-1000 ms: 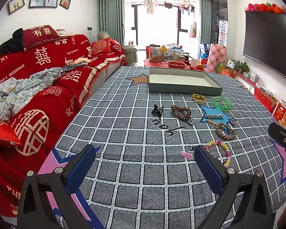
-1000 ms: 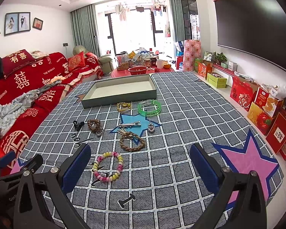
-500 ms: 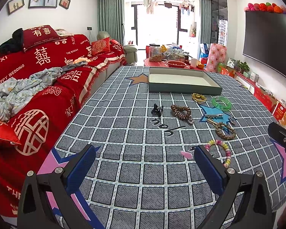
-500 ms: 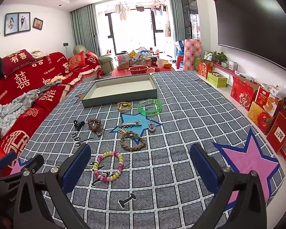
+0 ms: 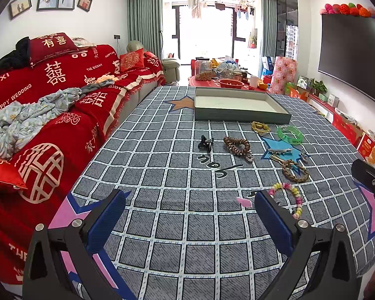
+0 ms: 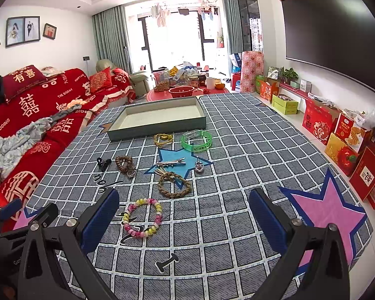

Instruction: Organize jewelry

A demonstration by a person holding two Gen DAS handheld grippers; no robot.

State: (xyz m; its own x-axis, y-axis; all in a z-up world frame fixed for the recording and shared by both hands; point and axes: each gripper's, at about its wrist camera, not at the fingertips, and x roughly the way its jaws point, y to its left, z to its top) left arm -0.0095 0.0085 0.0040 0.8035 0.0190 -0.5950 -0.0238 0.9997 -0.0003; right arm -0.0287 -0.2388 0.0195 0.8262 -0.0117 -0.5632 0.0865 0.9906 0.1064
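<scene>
Jewelry lies on a grey checked cloth (image 6: 237, 150): a colourful bead bracelet (image 6: 142, 218) (image 5: 287, 197), a braided brown ring (image 6: 174, 184) (image 5: 294, 170), a silver hair clip (image 6: 171, 162), a heart pendant (image 6: 199, 167), a green bangle (image 6: 197, 141) (image 5: 289, 135), a yellow band (image 6: 163, 138), a brown coil tie (image 6: 124, 163) (image 5: 237, 145) and a black claw clip (image 6: 103, 163) (image 5: 205, 143). An empty grey tray (image 6: 157, 123) (image 5: 240, 105) stands behind them. My left gripper (image 5: 190, 212) and right gripper (image 6: 185, 212) are open and empty, near the front.
A red-covered sofa (image 5: 50, 105) runs along the left. A low red table (image 6: 187, 91) with snacks stands beyond the tray. Red gift boxes (image 6: 342, 137) line the right wall under a television (image 6: 332, 32).
</scene>
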